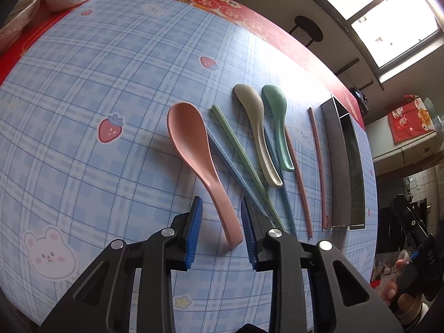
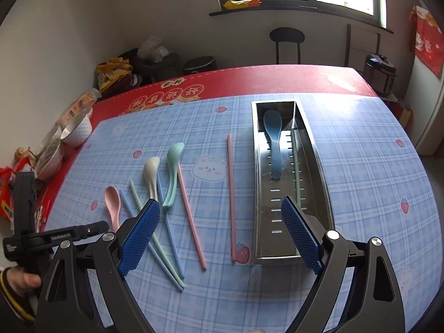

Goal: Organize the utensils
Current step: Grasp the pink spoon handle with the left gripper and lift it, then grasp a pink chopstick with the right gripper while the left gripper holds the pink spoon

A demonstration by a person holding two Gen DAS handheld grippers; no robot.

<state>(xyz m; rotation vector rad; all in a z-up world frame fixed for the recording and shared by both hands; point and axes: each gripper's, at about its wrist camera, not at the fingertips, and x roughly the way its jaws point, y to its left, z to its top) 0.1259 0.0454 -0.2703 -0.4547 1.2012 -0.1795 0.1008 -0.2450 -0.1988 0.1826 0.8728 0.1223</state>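
Utensil tray (image 2: 259,183) | holds blue spoon (image 2: 273,138), green chopstick (image 2: 296,166)

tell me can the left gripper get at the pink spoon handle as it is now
Probably yes: the left gripper already straddles the pink spoon handle, pads not yet pressing. The blue chopstick lies close by the right pad.

Left gripper (image 1: 222,233): I hold it tilted down, jaws partly apart, the blue pads (image 1: 194,233) not pressing anything.
Right gripper (image 2: 222,236): I hold it tilted down too, jaws wide apart, nothing between them.
Hand (image 2: 23,279): it grips the left handle.
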